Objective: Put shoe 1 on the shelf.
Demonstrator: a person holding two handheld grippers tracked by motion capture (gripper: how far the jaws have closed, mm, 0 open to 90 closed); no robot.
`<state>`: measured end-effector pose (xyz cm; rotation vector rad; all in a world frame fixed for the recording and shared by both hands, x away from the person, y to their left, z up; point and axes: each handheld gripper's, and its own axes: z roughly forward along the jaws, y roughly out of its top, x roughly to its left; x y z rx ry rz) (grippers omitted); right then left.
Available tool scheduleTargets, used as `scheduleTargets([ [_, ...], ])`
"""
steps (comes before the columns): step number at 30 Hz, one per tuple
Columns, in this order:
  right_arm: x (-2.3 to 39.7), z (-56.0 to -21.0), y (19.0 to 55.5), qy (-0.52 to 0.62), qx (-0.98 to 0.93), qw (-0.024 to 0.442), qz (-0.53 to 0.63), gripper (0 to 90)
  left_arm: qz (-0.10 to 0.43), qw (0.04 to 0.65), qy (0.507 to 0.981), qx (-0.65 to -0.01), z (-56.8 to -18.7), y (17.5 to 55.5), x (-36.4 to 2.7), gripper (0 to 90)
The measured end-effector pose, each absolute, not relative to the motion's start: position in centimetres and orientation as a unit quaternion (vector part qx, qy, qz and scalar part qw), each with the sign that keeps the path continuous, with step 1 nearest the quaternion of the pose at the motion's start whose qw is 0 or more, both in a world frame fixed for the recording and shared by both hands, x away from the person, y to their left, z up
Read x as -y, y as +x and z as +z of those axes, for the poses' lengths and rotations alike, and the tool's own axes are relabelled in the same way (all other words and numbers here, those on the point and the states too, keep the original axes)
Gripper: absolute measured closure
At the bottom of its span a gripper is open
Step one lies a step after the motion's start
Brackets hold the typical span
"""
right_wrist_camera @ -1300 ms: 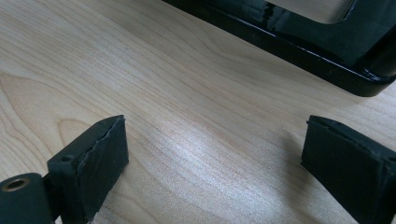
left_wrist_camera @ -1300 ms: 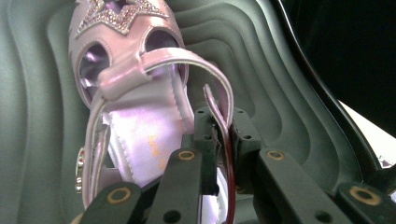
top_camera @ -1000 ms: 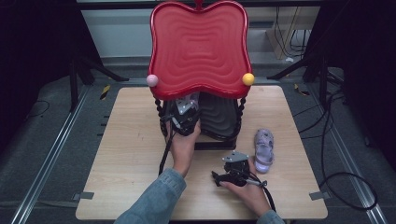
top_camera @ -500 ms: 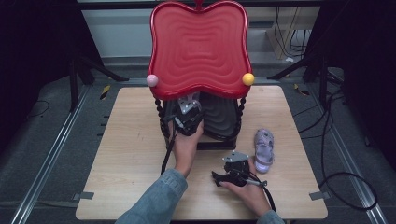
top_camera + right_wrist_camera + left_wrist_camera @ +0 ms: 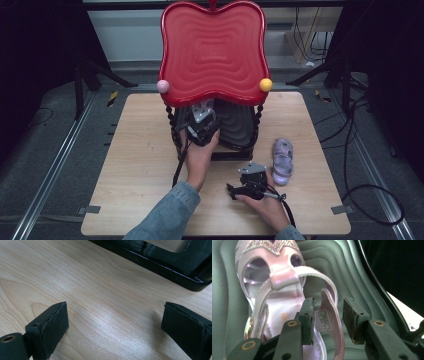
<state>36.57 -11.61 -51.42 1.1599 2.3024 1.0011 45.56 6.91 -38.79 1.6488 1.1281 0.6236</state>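
Observation:
A lilac sandal (image 5: 279, 290) with a glittery toe lies on the black ridged lower shelf (image 5: 352, 272) of a rack with a red wavy top (image 5: 212, 50). My left gripper (image 5: 328, 307) reaches under that red top (image 5: 200, 122). Its jaws have just been opening and now stand apart on either side of the sandal's heel strap (image 5: 332, 315), without pressing it. A second lilac sandal (image 5: 282, 161) lies on the wooden table (image 5: 140, 165) to the right of the rack. My right gripper (image 5: 235, 190) rests low over the table near the front edge, open (image 5: 115, 322) with bare wood between its jaws.
The rack's glossy black base (image 5: 162, 270) runs just beyond the right gripper. Twisted black posts (image 5: 257, 125) carry the red top, which has a pink ball (image 5: 163, 86) and a yellow ball (image 5: 265, 84) at its corners. Cables (image 5: 370, 195) lie on the floor to the right.

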Motion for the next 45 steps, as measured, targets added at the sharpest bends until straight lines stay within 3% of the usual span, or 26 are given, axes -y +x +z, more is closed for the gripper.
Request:
scheduleTargets([
  [22,11.6,-51.4,36.6,0.414,-0.817,0.185,0.356,7.3,0.287,0.507,0.706,-0.403,-35.7,40.5,-8.6,38.5],
  [34,11.6,-51.4,36.6,0.412,-0.817,0.187,0.357,7.2,0.249,0.507,0.732,-0.380,-36.8,37.5,-10.1,30.5],
  [45,11.6,-51.4,36.6,0.414,-0.817,0.187,0.356,7.1,0.235,0.465,0.768,-0.373,-39.2,35.5,-12.6,18.1],
])
